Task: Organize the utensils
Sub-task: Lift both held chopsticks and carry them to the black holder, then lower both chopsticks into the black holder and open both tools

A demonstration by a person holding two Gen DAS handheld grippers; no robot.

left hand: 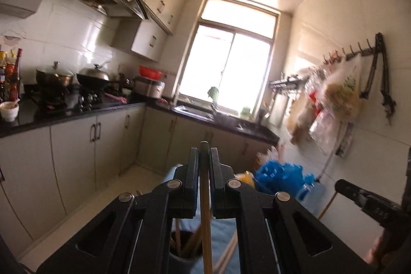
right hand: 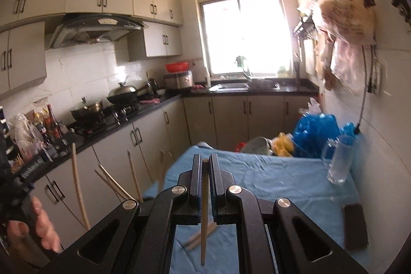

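The left tool (left hand: 204, 153) is clamped narrow on a single wooden chopstick (left hand: 205, 209), whose long axis runs between the pads and hangs down below them. Directly beneath this tool sits a dark holder (left hand: 183, 252) with several chopsticks already leaning in it, on the blue-covered surface (left hand: 223, 227).

The right tool (right hand: 204, 164) likewise pinches one chopstick (right hand: 204, 217), held nearly upright with its lower end hanging free. Under the right tool, a few loose chopsticks (right hand: 199, 238) lie flat on the blue surface (right hand: 282, 179).

The holder lies to the left of the right tool, just below the left one, so the left hand seems nearer; its stick likely needs lowering tip-first into the opening.
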